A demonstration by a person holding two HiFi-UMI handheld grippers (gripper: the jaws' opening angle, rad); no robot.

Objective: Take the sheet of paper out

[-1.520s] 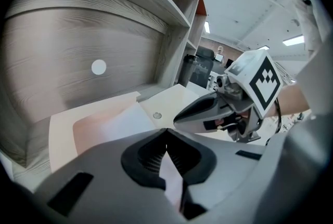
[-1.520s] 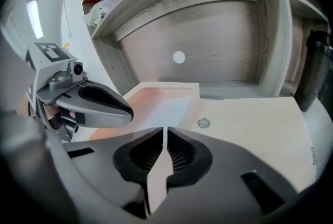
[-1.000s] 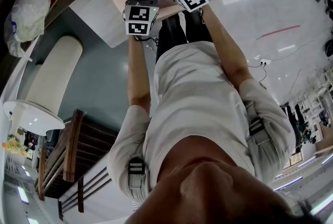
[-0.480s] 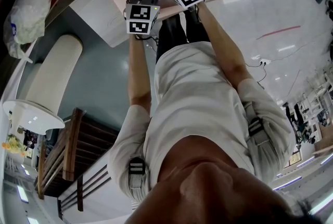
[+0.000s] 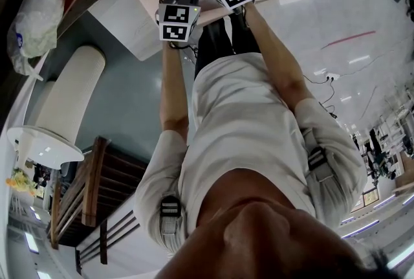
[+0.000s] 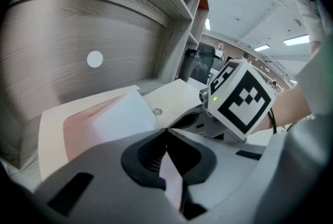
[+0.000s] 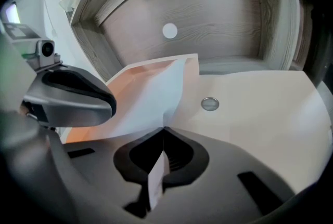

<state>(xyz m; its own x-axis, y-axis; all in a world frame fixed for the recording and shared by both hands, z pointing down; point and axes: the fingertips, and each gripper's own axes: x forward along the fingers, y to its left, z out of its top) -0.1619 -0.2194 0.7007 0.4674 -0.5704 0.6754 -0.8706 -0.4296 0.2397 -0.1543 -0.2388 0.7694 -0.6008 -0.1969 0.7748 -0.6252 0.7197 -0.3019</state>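
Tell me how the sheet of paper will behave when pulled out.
Probably floppy: the sheet of paper bends upward in the folder. Likely light: thin edges sit pinched in the shut left gripper and right gripper. It may crease.

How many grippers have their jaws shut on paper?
2. The left gripper is shut on a paper edge; the right gripper is shut on a paper edge beside it. Whether both hold the same sheet is unclear.

1. An office, I'd say: my pale desk (image 7: pixel 260 103) sits inside wood-grain shelving (image 6: pixel 78 25).
2. A black swivel chair (image 6: pixel 200 62) stands beyond.
3. Ceiling light panels (image 6: pixel 299 40) overhead; distant workstations (image 5: pixel 388 148) across a glossy floor (image 5: pixel 362 38).
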